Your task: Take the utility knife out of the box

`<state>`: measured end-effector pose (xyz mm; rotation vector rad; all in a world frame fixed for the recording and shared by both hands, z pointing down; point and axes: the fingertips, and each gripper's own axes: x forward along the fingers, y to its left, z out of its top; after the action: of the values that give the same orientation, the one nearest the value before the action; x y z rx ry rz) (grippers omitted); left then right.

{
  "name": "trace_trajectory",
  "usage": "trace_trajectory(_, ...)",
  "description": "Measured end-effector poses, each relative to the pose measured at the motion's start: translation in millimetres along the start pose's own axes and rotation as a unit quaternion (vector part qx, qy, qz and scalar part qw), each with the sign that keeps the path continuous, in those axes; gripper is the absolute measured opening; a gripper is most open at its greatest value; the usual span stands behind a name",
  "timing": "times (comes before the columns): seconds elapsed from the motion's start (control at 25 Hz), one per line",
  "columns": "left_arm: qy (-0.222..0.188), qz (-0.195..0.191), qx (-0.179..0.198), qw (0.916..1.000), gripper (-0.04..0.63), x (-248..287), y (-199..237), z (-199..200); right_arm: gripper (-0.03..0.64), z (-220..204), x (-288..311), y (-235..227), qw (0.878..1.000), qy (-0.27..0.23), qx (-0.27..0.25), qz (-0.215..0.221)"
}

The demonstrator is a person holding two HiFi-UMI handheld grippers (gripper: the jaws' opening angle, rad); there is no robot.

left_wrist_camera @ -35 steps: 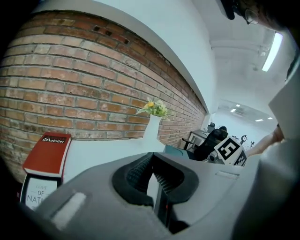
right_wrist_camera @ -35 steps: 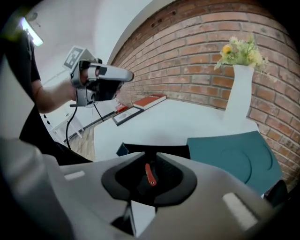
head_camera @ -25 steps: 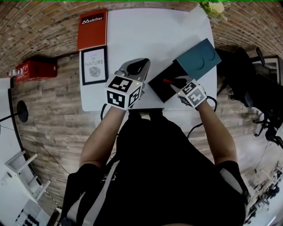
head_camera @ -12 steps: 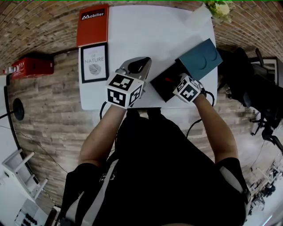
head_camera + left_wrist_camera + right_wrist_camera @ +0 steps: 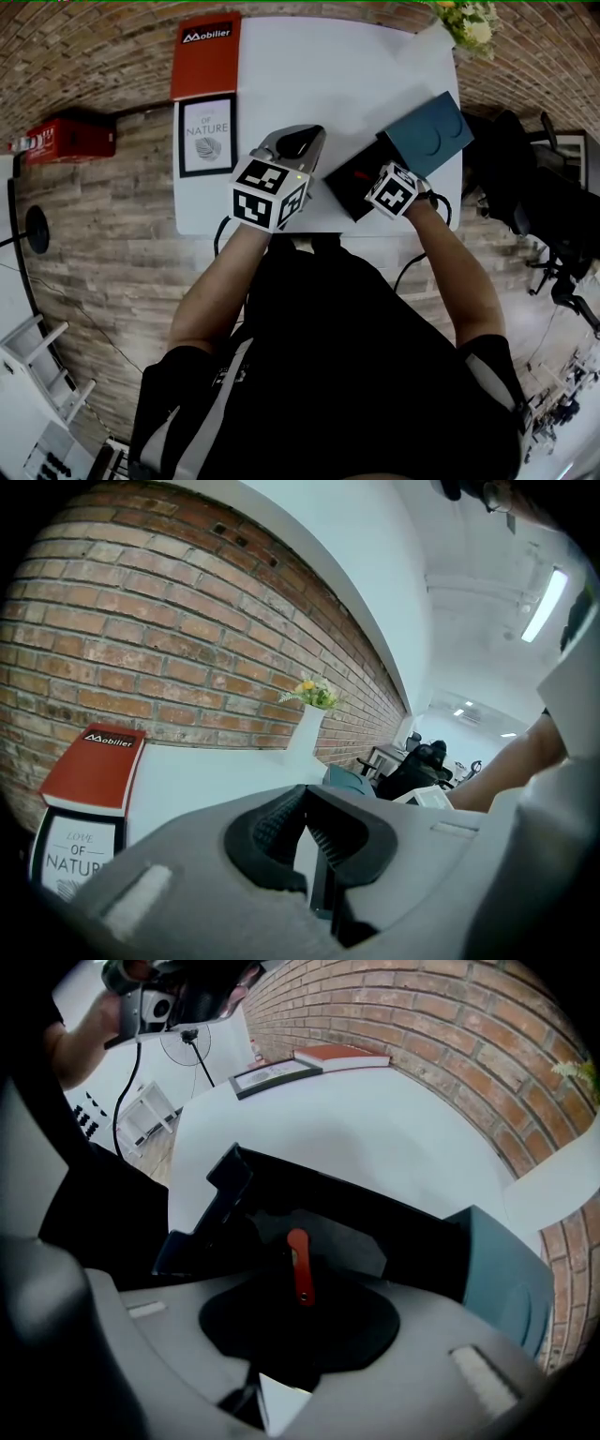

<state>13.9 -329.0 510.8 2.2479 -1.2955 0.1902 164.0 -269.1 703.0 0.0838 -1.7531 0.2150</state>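
An open black box point(image 5: 349, 184) lies near the front right of the white table point(image 5: 328, 75). Its teal lid point(image 5: 427, 133) is folded back beyond it. In the right gripper view the red utility knife point(image 5: 299, 1266) rests in the black box point(image 5: 281, 1199), beside the teal lid point(image 5: 506, 1279). My right gripper point(image 5: 300, 1326) points steeply down over the knife. Its jaws are opening, and the knife sits below the gap with nothing pressing on it. In the head view its marker cube hides the jaws. My left gripper point(image 5: 298, 142) hovers left of the box, shut and empty, as the left gripper view shows point(image 5: 306, 797).
A red book point(image 5: 206, 56) and a framed print point(image 5: 206, 134) lie along the table's left side. A white vase with flowers point(image 5: 469, 23) stands at the far right corner. A dark office chair point(image 5: 525, 173) is right of the table, and a red case point(image 5: 70, 141) sits on the floor at left.
My right gripper has tipped further down and sunk a little over the open box, and its marker cube now covers more of the box. The left gripper has stayed put.
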Motion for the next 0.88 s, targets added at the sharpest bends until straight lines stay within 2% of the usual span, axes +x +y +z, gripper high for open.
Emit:
trace_trajectory(0.4,0.004,0.005,-0.014,0.9999,0.006,-6,10,-8,0.102,3,-1,1,1.000,0.018,-0.020,-0.007)
trace_trajectory(0.52,0.004,0.002,-0.016,0.9999,0.006,-8,9,-10,0.094,2,2,2,1.000,0.010,-0.022,-0.008)
trace_trajectory(0.6,0.006,0.000,-0.016,0.9999,0.006,-8,7,-11,0.063,1,3,4,1.000,0.000,-0.018,-0.010)
trace_trajectory(0.88,0.008,-0.009,-0.013,0.9998,0.006,-5,3,-10,0.058,2,0,7,0.999,-0.020,-0.018,-0.023)
